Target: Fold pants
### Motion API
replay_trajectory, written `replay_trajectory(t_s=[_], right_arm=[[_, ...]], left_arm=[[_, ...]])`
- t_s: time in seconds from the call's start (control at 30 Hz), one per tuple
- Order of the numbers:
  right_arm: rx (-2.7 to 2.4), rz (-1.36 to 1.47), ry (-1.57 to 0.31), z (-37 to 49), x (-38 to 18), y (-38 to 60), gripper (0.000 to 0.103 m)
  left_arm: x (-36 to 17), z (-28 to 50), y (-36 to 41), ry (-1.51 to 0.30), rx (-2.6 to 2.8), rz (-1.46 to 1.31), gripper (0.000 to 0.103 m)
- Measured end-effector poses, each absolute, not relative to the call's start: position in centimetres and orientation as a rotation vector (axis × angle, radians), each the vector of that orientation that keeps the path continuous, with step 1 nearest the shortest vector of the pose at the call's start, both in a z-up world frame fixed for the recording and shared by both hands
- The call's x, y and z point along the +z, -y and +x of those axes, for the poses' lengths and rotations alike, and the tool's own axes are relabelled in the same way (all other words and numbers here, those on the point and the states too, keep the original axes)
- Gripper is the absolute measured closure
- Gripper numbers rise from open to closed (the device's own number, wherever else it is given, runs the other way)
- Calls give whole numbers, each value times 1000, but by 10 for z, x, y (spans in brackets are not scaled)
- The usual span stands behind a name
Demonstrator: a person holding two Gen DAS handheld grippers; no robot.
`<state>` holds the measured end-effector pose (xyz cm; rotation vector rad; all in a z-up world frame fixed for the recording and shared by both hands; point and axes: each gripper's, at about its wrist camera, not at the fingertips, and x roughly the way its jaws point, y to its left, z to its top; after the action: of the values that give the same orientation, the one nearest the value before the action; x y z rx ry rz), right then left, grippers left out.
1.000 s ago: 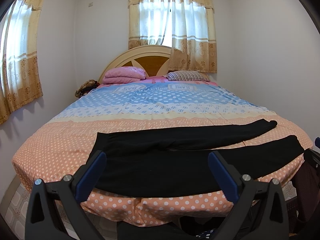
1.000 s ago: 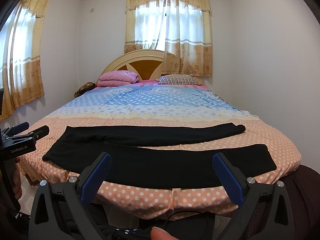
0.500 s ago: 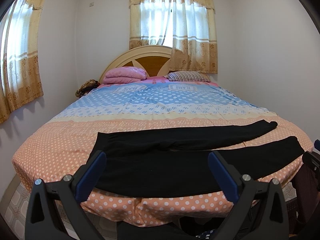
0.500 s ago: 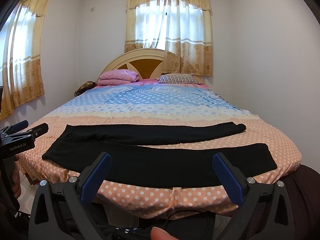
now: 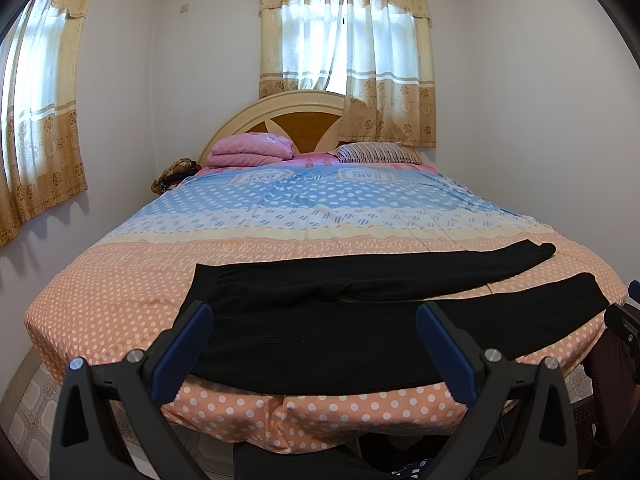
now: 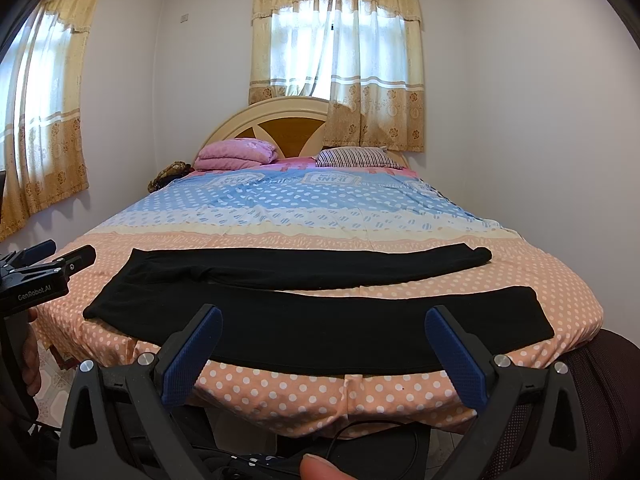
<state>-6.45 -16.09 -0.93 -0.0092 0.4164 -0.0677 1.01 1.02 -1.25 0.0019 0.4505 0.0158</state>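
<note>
Two grippers: both held off the foot of the bed, apart from the cloth.
Left gripper: jaws spread wide, gripping nothing; also seen at 9 o'clock in the right wrist view.
Right gripper: jaws spread wide, gripping nothing.
Pants: black, flat across the orange polka-dot end of the bedspread, waist toward 9 o'clock, legs toward 3 o'clock, splayed apart with a strip of bedspread between them.
Pillows: pink pillow and striped pillow at 12 o'clock by the headboard.
Curtains: above the headboard.
</note>
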Motion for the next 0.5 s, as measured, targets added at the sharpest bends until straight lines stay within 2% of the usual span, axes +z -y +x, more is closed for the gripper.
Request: replay_trajectory(t_s=[0.5], right_arm=[[-71, -7, -419, -64, -10, 163, 1]], left_arm=[[-13, 10, -10, -451, 16, 3, 0]])
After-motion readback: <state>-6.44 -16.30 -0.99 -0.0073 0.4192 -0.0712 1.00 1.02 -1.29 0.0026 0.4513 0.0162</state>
